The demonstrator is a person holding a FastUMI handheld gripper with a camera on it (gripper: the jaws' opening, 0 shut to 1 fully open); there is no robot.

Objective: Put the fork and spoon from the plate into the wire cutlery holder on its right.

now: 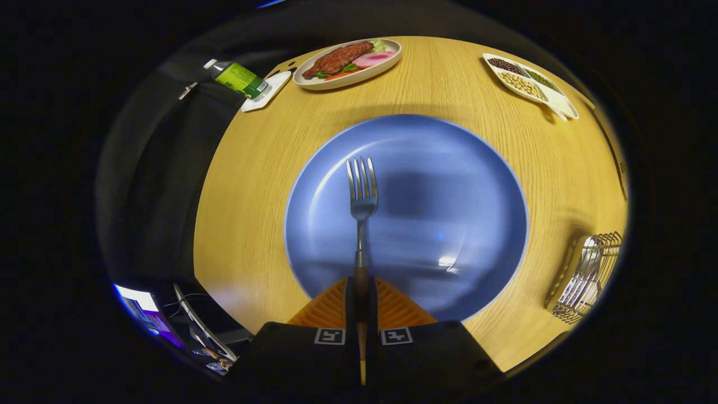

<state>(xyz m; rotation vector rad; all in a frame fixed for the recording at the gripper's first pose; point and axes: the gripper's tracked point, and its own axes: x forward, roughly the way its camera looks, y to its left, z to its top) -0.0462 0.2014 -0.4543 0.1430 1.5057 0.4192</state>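
Fork (362,196) clamped by its handle in the closed hand-held gripper (360,292), tines pointing ahead over the blue plate (477,224). Bare tabletop (252,196) rings the plate. Wire holder (589,278) at the right tabletop edge, well apart, cutlery inside.

Hand-held gripper (360,292): both fingers pressed together on the handle of a fork (362,196), tines pointing ahead over a blue plate (449,185). Desk (252,185): light wood. Wire cutlery holder (589,278): right of the plate, metal cutlery lying in it. Beyond the plate: oval dish of food (350,63), divided tray of beans (530,84), green-labelled bottle (238,78) lying tilted at the desk's far left edge.
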